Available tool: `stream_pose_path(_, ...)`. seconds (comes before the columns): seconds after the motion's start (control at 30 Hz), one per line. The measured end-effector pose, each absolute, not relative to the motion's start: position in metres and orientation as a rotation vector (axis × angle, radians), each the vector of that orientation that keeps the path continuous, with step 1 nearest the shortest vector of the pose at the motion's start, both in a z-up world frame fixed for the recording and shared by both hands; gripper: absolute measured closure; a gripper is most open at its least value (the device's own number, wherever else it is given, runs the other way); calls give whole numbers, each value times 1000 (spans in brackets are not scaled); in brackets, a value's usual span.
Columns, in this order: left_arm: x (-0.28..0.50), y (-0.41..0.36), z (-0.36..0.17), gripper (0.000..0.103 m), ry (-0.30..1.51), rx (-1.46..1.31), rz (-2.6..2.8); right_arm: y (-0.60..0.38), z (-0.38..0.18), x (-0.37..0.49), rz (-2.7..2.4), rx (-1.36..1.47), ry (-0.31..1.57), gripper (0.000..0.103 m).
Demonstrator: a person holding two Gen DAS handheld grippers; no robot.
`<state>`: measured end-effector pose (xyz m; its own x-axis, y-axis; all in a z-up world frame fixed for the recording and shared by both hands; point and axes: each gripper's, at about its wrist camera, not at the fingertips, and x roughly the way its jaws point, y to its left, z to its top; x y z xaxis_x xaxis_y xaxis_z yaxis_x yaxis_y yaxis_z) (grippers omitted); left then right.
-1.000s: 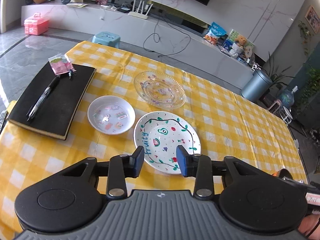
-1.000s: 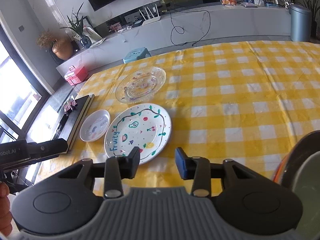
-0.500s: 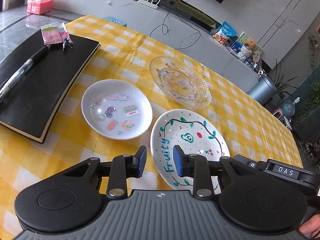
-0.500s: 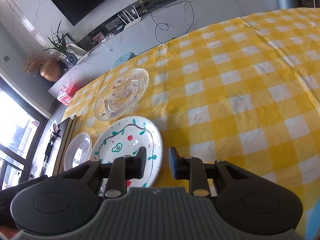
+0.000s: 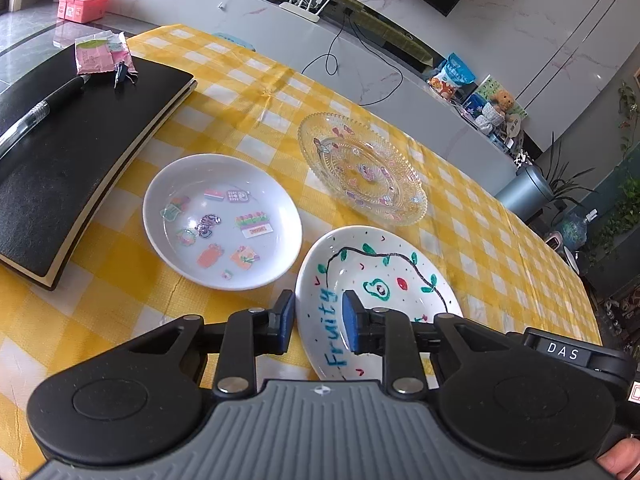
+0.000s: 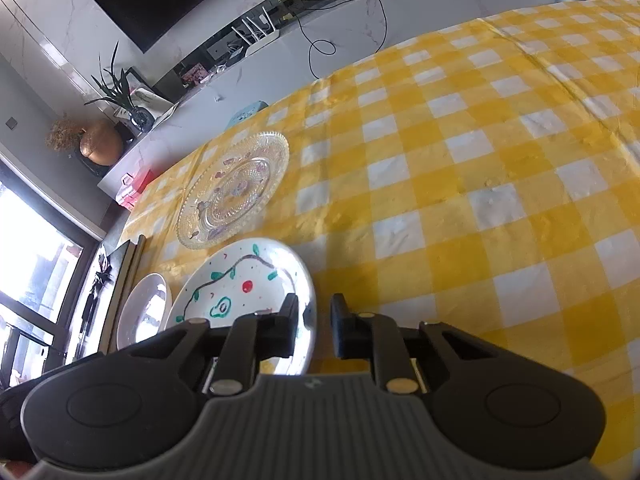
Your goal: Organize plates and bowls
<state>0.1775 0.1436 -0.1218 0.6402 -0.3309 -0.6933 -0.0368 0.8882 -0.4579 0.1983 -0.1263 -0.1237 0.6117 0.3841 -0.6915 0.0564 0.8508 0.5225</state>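
Observation:
A white plate painted "Fruity" (image 5: 384, 276) lies on the yellow checked tablecloth (image 5: 248, 92). My left gripper (image 5: 318, 320) is open, its fingers astride the plate's left rim. My right gripper (image 6: 314, 326) is open, its fingers astride the same plate's (image 6: 248, 276) right rim. A small white dish with stickers (image 5: 222, 220) sits left of it, also in the right wrist view (image 6: 144, 312). A clear glass plate (image 5: 362, 168) lies behind, also in the right wrist view (image 6: 234, 190).
A black notebook (image 5: 76, 152) with a pen (image 5: 40, 114) and a pink packet (image 5: 102, 54) lies at the table's left edge. A marble TV bench (image 5: 280, 12) runs behind the table. A grey bin (image 5: 524, 192) stands at the far right.
Both grippers have come lower and closer to the Fruity plate and now straddle its opposite rims. The plates have not moved.

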Motion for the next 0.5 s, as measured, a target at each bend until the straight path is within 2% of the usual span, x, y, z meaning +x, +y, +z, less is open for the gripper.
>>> stream_pose_path(0.1, 177, 141, -121, 87, 865, -419, -157, -125, -125, 198, 212, 535, 908, 94)
stream_pose_path(0.2, 176, 142, -121, 90, 863, -418, -149, -122, -125, 198, 209, 526, 903, 95)
stream_pose_path(0.5, 167, 139, -111, 90, 836, -377, -164, -123, -121, 196, 209, 532, 922, 95)
